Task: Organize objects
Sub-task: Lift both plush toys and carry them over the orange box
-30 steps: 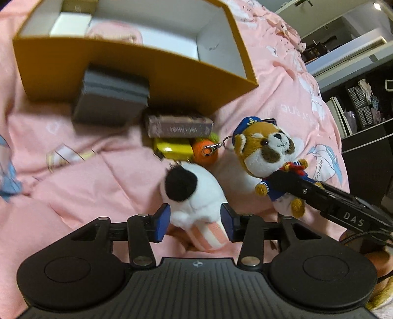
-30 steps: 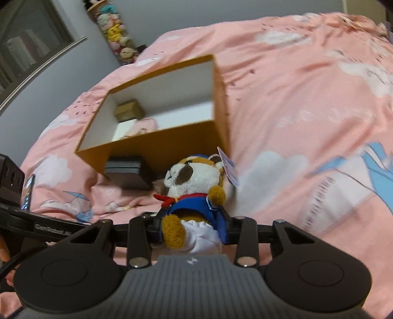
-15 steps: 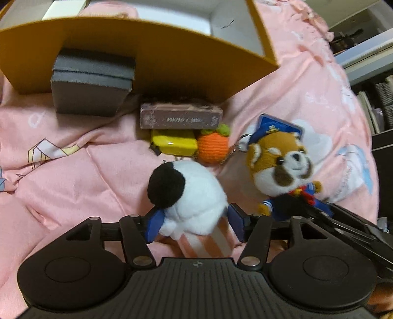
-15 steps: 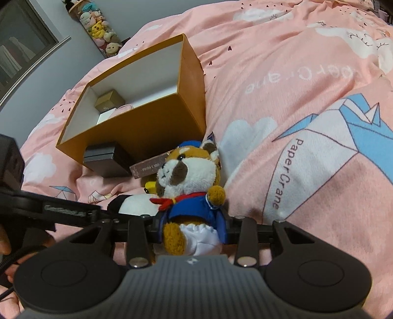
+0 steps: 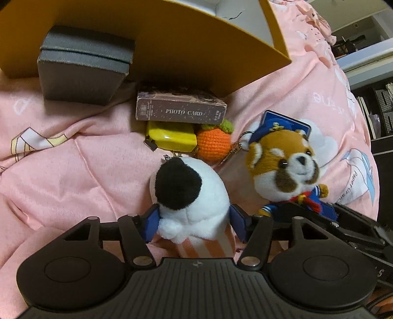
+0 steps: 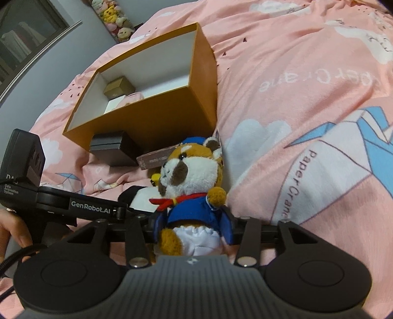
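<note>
My left gripper [image 5: 194, 222] is shut on a white plush with a black patch [image 5: 191, 196] and striped base, held just above the pink bedspread. My right gripper [image 6: 194, 227] is shut on a red panda plush in a blue sailor suit [image 6: 191, 186]; the plush also shows in the left wrist view [image 5: 282, 169]. An open orange box [image 6: 157, 117] lies ahead, with a small gold box [image 6: 119, 87] and a white item inside. Against its front wall sit a dark grey box [image 5: 83, 66], a "PHOTO CARD" box [image 5: 180, 110], a yellow item [image 5: 172, 138] and a crocheted orange [image 5: 213, 142].
The pink bedspread [image 6: 307, 86] with paper crane prints spreads around. Shelves [image 5: 375, 103] stand at the right of the bed. A row of plush toys [image 6: 115, 14] lines the far wall. The left gripper's body [image 6: 73, 206] crosses the right wrist view.
My left gripper closed on the white plush and moved toward the orange box. My right gripper kept its hold on the red panda plush and drew back a little, beside the left gripper.
</note>
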